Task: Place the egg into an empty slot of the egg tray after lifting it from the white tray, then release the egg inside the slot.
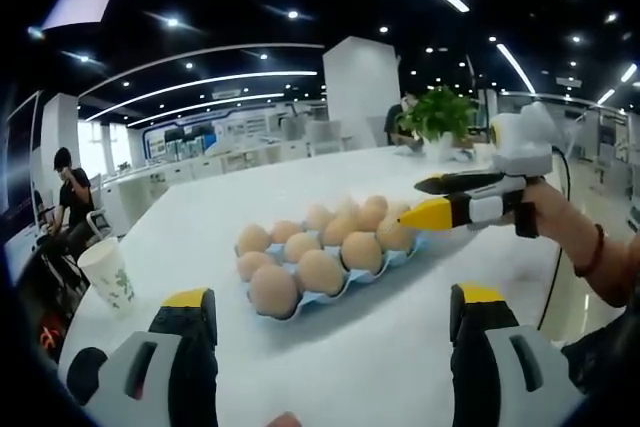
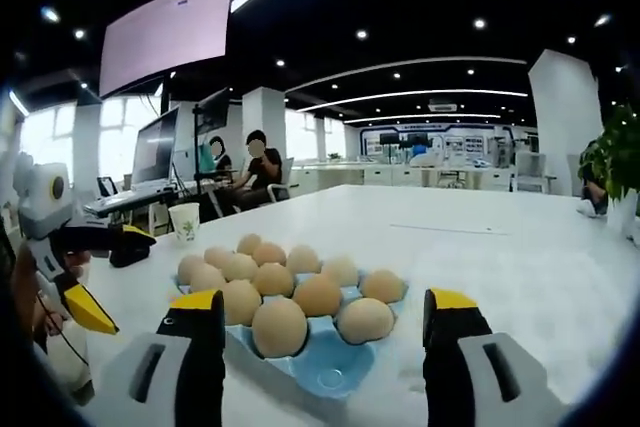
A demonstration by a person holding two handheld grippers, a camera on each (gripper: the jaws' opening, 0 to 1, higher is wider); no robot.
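- Left gripper view: the left gripper (image 1: 330, 347) has its two yellow-tipped jaws wide apart, with nothing between them, above the white table (image 1: 400, 347).
- The blue egg tray (image 1: 330, 265) lies on the table ahead of the jaws. Its long axis runs from the lower left to the upper right of this view, and brown eggs (image 1: 320, 271) fill nearly all its slots.
- The right gripper (image 1: 432, 199) comes in from the right, held by a hand (image 1: 560, 212). Its jaws are parted and point to the left, over the far end of the tray. I see no egg between them.
- A paper cup (image 1: 107, 273) stands at the left on the table, and a green plant (image 1: 440, 112) at the far side.
- Right gripper view: the right gripper (image 2: 325, 342) is spread open and holds nothing. The egg tray (image 2: 330, 372) lies just ahead between the jaws, its long axis running away to the upper left.
- One empty slot (image 2: 328, 375) shows at the near edge of the tray.
- The left gripper (image 2: 115, 277) is at the left, jaws apart and pointing to the right.
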